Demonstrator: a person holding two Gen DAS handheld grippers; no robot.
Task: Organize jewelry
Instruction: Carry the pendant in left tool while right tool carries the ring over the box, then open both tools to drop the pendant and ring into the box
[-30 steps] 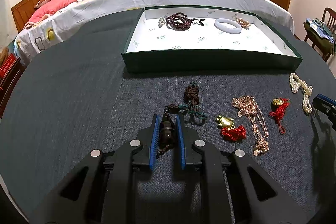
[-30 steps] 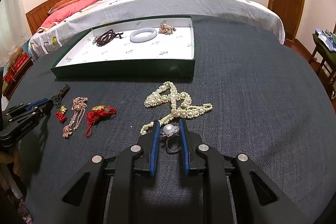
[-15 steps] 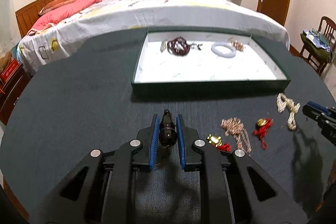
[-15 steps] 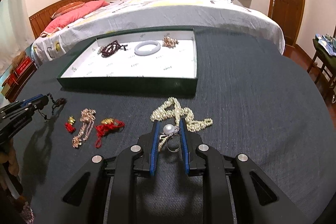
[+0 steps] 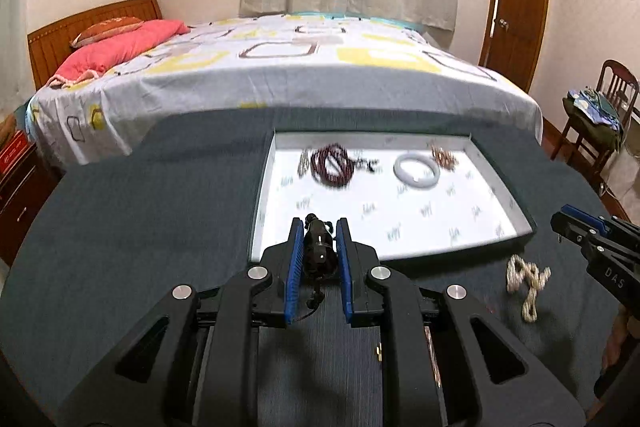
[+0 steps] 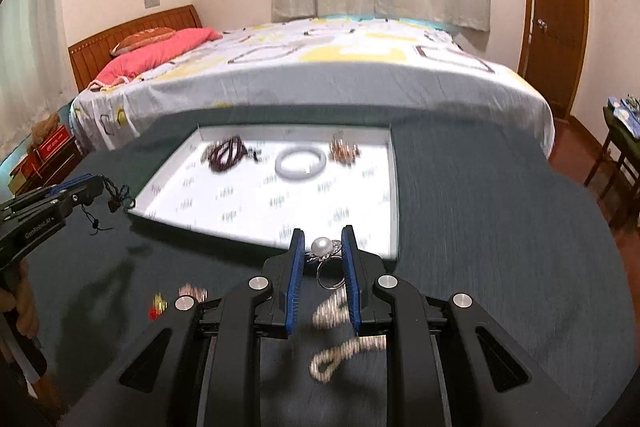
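My left gripper (image 5: pixel 319 227) is shut on a dark pendant (image 5: pixel 318 251) whose knotted cord (image 6: pixel 118 197) dangles from it, held above the table at the near left corner of the white-lined green tray (image 5: pixel 260 211). My right gripper (image 6: pixel 323 239) is shut on a pearl ring (image 6: pixel 322 247), raised over the tray's near right edge (image 6: pixel 394 187). In the tray lie a dark red bead bracelet (image 5: pixel 332 165), a white bangle (image 5: pixel 416 171) and a small rose-gold piece (image 5: pixel 442 157). A pearl necklace (image 6: pixel 344 347) rests on the dark tablecloth below the right gripper.
Red-and-gold charms (image 6: pixel 158 305) and a rose-gold chain (image 6: pixel 192 293) lie on the cloth in front of the tray. A bed (image 5: pixel 280 67) stands right behind the round table. A chair with clothes (image 5: pixel 600 115) is at the right, and a hand (image 6: pixel 20 307) holds the left gripper.
Both grippers have risen and moved toward the tray. The pendant's cord has lifted off the cloth, and the pearl ring has come up away from the pearl necklace.
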